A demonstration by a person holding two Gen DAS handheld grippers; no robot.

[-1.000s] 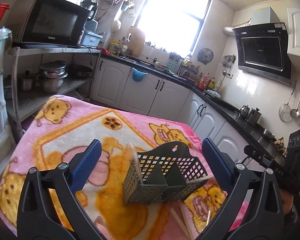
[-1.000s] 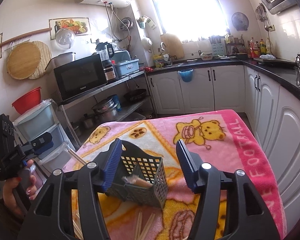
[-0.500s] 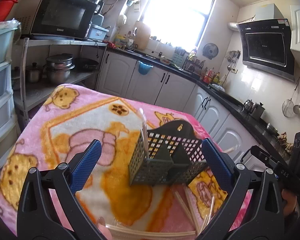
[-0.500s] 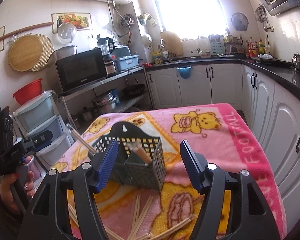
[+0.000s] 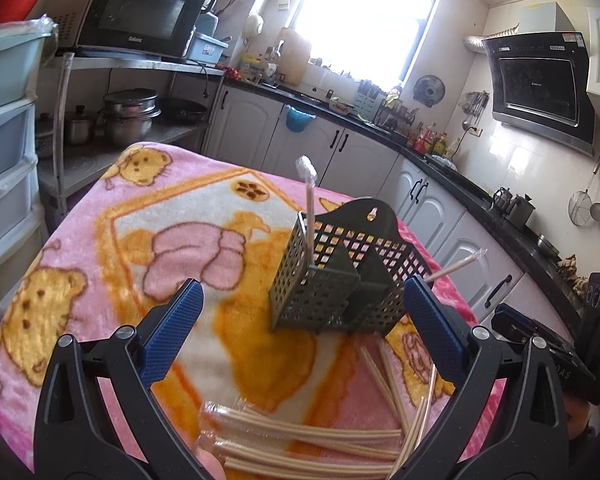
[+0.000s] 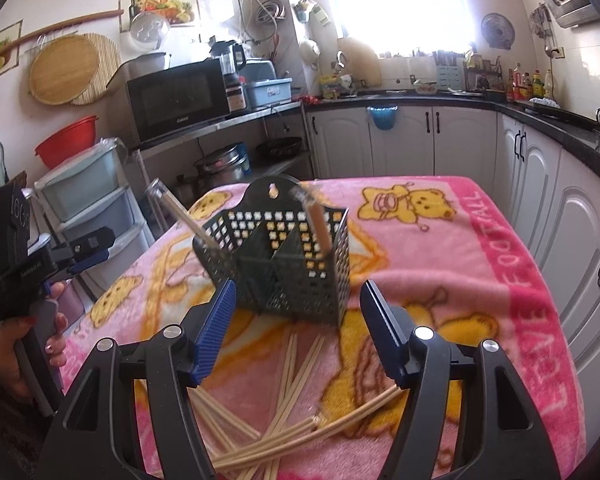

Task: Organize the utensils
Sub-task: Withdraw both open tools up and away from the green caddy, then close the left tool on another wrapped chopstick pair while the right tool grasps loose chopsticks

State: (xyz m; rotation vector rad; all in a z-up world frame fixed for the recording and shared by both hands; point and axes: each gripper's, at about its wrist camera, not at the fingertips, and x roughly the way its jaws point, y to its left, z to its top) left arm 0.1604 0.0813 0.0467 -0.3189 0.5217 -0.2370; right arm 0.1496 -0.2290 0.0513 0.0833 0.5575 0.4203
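Note:
A dark green perforated utensil caddy [image 5: 336, 276] [image 6: 284, 264] stands upright on the pink bear blanket [image 5: 132, 240] [image 6: 480, 248]. Two wrapped chopstick pairs stick up from it, one [image 5: 309, 204] [image 6: 320, 222] in one end compartment and one [image 6: 180, 216] [image 5: 456, 268] leaning out of the other end. Several loose wrapped chopsticks [image 5: 308, 436] [image 6: 296, 396] lie on the blanket in front of the caddy. My left gripper [image 5: 300, 332] is open with nothing between its fingers, just short of the caddy. My right gripper [image 6: 296, 328] is open and empty too, above the loose chopsticks.
The blanket's table sits in a kitchen with white cabinets [image 6: 432, 140] beyond it and plastic drawers [image 6: 96, 200] to one side. In the right wrist view a hand holds the other gripper [image 6: 32, 264] off the table's left edge.
Both grippers have sunk and tilted down toward the table. The caddy now sits higher in each view, and the loose chopsticks in front of it have come into sight.

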